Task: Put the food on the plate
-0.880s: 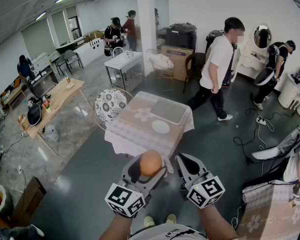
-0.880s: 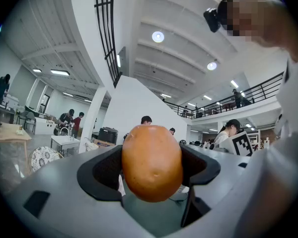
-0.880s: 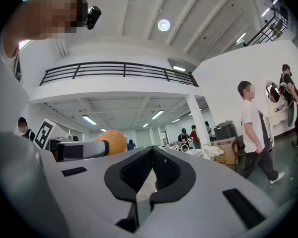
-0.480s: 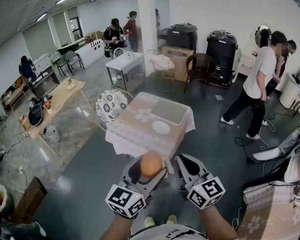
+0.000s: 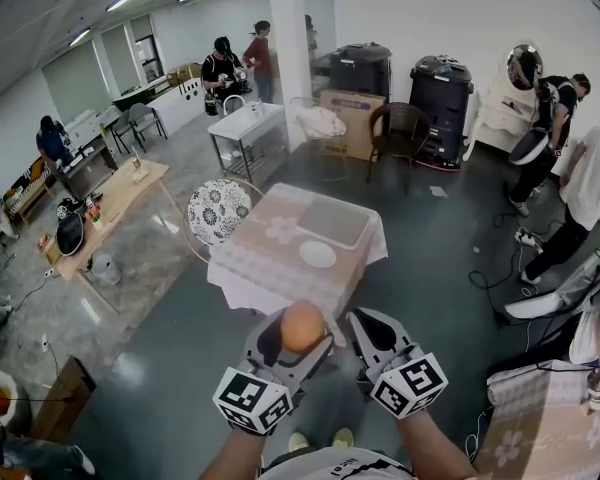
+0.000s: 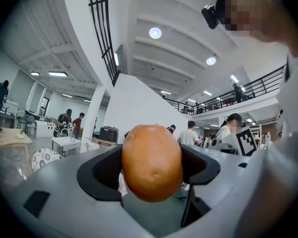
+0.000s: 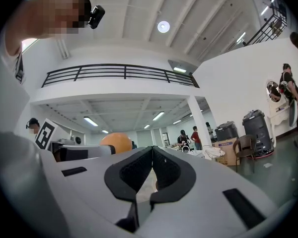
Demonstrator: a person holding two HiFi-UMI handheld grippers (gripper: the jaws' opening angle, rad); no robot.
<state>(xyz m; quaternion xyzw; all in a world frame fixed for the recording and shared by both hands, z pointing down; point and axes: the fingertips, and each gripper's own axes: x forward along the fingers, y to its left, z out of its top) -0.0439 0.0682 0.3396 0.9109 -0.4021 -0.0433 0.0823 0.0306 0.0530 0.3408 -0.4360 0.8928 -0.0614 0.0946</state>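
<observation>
Well short of the plate on the far worktop, orange food is clamped in the left claw; the right claw is pressed closed, empty.

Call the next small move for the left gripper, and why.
Probably carry the food forward toward the table: the left gripper is shut on it, and the white plate lies on that table, well ahead of the gripper, not under it.

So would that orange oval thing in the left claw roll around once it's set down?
Probably: the food is smooth and rounded, so it may roll on the plate. It shows no dent between the left gripper's jaws, so it seems firm.
</observation>
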